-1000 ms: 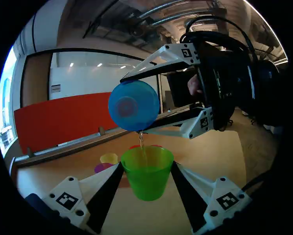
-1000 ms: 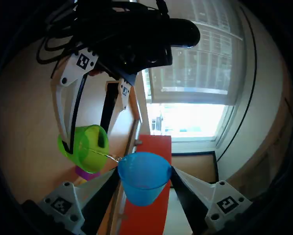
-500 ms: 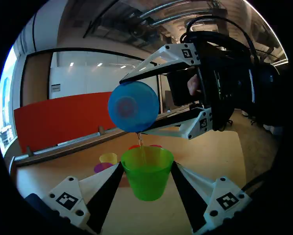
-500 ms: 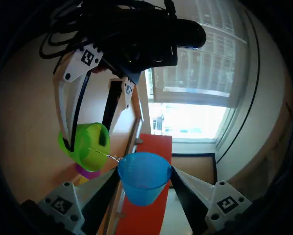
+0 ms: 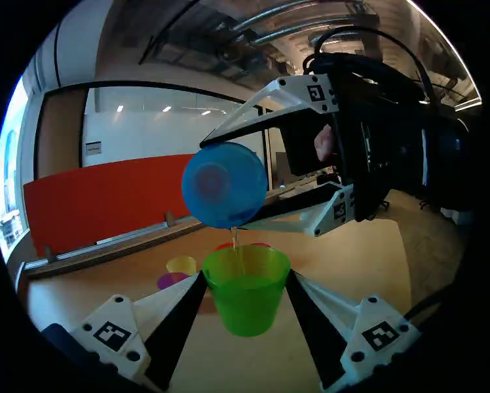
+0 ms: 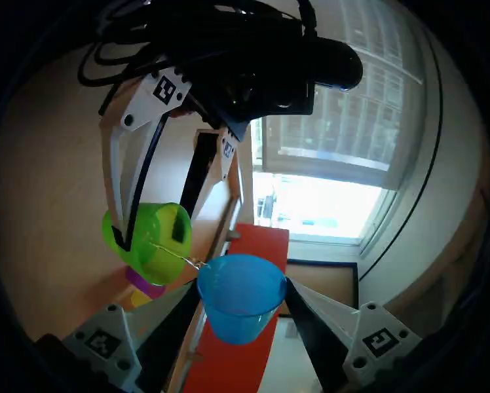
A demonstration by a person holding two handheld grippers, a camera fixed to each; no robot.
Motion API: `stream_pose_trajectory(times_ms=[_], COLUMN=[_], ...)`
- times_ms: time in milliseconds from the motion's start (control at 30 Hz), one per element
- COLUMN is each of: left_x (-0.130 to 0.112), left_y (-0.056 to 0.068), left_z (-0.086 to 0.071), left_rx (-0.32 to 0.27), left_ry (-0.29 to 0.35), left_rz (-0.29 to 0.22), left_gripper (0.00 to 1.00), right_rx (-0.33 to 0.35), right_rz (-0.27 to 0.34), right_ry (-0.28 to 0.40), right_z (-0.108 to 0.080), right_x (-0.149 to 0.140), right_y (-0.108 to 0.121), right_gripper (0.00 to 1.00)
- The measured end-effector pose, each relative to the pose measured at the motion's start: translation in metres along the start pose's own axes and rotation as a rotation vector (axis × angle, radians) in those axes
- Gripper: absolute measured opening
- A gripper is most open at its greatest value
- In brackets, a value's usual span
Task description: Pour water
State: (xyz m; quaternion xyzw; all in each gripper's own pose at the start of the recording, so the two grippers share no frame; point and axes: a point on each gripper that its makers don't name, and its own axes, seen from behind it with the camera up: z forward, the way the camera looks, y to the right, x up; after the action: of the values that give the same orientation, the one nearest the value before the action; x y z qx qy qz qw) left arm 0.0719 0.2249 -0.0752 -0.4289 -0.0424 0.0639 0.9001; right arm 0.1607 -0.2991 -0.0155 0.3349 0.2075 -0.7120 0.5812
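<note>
In the left gripper view my left gripper [image 5: 245, 295] is shut on an upright green cup [image 5: 246, 295] holding some water. Just above it my right gripper [image 5: 235, 177] holds a blue cup [image 5: 224, 185] tipped far over, its bottom toward the camera. A thin stream of water [image 5: 234, 237] falls from the blue cup into the green one. In the right gripper view my right gripper [image 6: 242, 301] is shut on the blue cup [image 6: 241, 298]; water runs off its rim to the green cup [image 6: 150, 242], held by the left gripper [image 6: 153, 232].
A wooden table [image 5: 350, 259] lies below. On it, behind the green cup, stand a yellow cup [image 5: 181, 264] and a purple cup [image 5: 168, 280], and a red rim [image 5: 226, 246] peeks out. A red partition [image 5: 101, 196] runs along the table's far edge. A bright window [image 6: 323, 190] faces the right gripper.
The right gripper with the blue cup has shifted slightly, rising a little over the green cup. The stream has thinned. The green cup has stayed in place.
</note>
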Motion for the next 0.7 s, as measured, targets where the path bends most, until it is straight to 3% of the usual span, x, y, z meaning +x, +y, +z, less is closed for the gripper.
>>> stream_pose_trajectory(times_ms=[467, 700], left_x=[0.0008, 0.0018], left_y=[0.0003, 0.0003], left_z=[-0.0006, -0.0010], left_rx=[-0.002, -0.001], left_ry=[0.007, 0.007], left_rz=[-0.006, -0.005], left_gripper=[0.86, 0.86], right_rx=[-0.003, -0.007], right_rz=[-0.048, -0.045], right_ry=[0.003, 0.009], right_z=[0.0009, 0.0003], right_x=[0.0050, 0.0084], right_y=[-0.0009, -0.0020], right_gripper=[0.93, 0.93])
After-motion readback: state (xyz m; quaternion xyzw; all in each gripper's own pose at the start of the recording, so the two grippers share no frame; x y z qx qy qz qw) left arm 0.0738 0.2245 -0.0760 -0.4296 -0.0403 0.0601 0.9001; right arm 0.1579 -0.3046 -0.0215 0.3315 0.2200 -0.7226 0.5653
